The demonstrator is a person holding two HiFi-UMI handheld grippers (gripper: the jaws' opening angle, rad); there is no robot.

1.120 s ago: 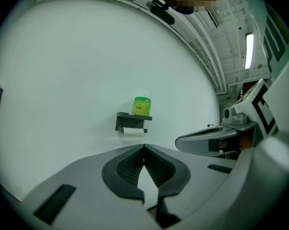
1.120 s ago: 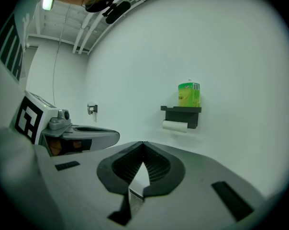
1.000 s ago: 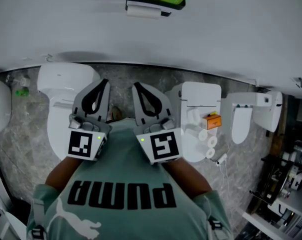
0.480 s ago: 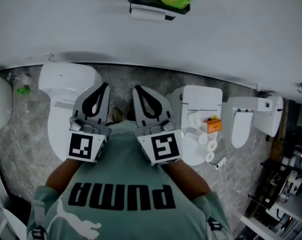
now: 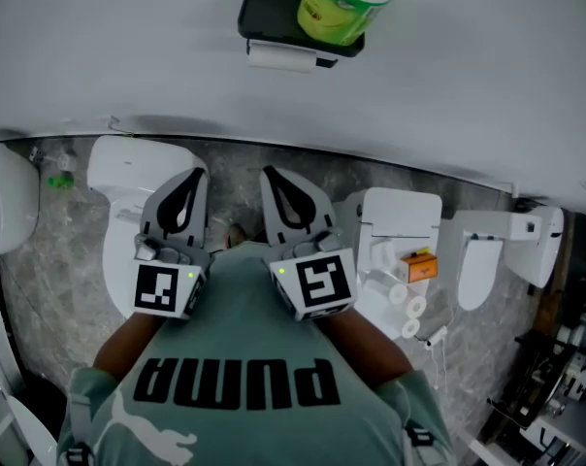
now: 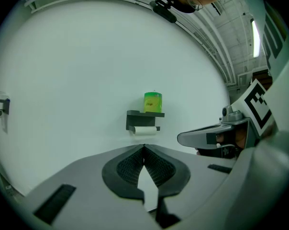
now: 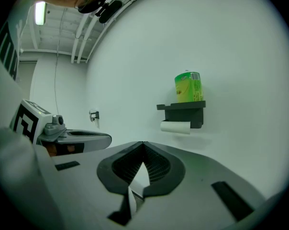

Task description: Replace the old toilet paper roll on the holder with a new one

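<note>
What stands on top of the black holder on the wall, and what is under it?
On top of the black holder stands a green wrapped roll. Under its shelf hangs a thin white roll. How it is fastened cannot be seen: the roll covers that.

a black holder (image 5: 272, 17) is hanging on the wall (image 5: 128, 56). a green-wrapped roll (image 5: 343, 4) is standing on top, a white roll (image 5: 281, 58) hanging underneath.

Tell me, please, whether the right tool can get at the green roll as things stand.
Probably yes: nothing stands between the right tool and the green roll atop the holder. The tool is shut and some way off, so it must first open.
</note>
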